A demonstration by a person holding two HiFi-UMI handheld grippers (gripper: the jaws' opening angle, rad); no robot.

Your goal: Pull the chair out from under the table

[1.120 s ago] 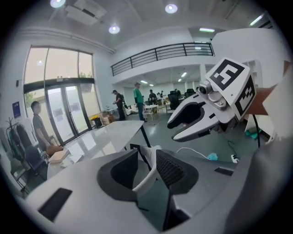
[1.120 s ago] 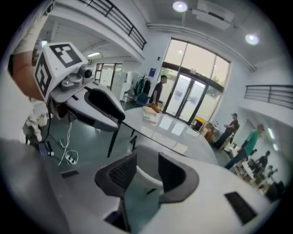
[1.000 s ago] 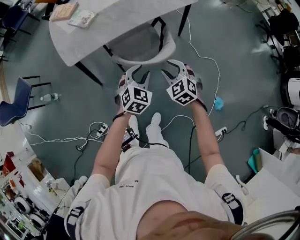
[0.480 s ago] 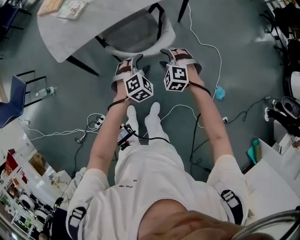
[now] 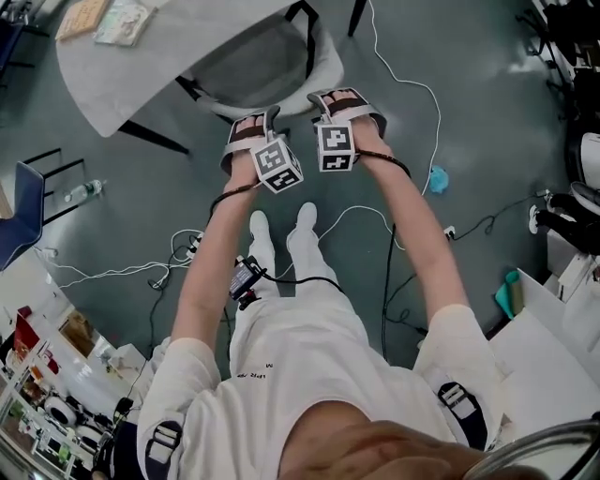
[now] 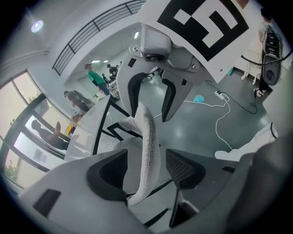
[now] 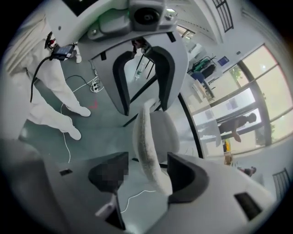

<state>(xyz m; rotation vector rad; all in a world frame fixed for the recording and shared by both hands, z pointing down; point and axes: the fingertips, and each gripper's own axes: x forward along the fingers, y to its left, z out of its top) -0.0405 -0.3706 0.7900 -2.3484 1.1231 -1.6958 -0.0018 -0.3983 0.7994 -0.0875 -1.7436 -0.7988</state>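
The chair point(image 5: 261, 67) has a grey seat and a white backrest, and its seat lies partly under the white table point(image 5: 159, 58). My left gripper point(image 5: 256, 124) and right gripper point(image 5: 328, 101) point steeply down side by side at the backrest's top rim. In the left gripper view the rim point(image 6: 145, 146) stands between the jaws of my left gripper point(image 6: 146, 172), with gaps on both sides. The right gripper view shows the rim point(image 7: 149, 151) likewise between the jaws of my right gripper point(image 7: 149, 177), untouched by the pads. Both pairs of jaws are opening.
Books point(image 5: 98, 19) lie on the table. Cables and a power strip point(image 5: 192, 246) trail over the floor around the person's feet. A blue chair point(image 5: 19, 211) and a bottle point(image 5: 80, 192) are at the left, a blue object point(image 5: 438, 178) at the right, and a white desk point(image 5: 553, 352) at lower right.
Both grippers have sunk toward the chair and rolled, so their jaws now straddle the backrest's rim. Both pairs of jaws have spread wider.
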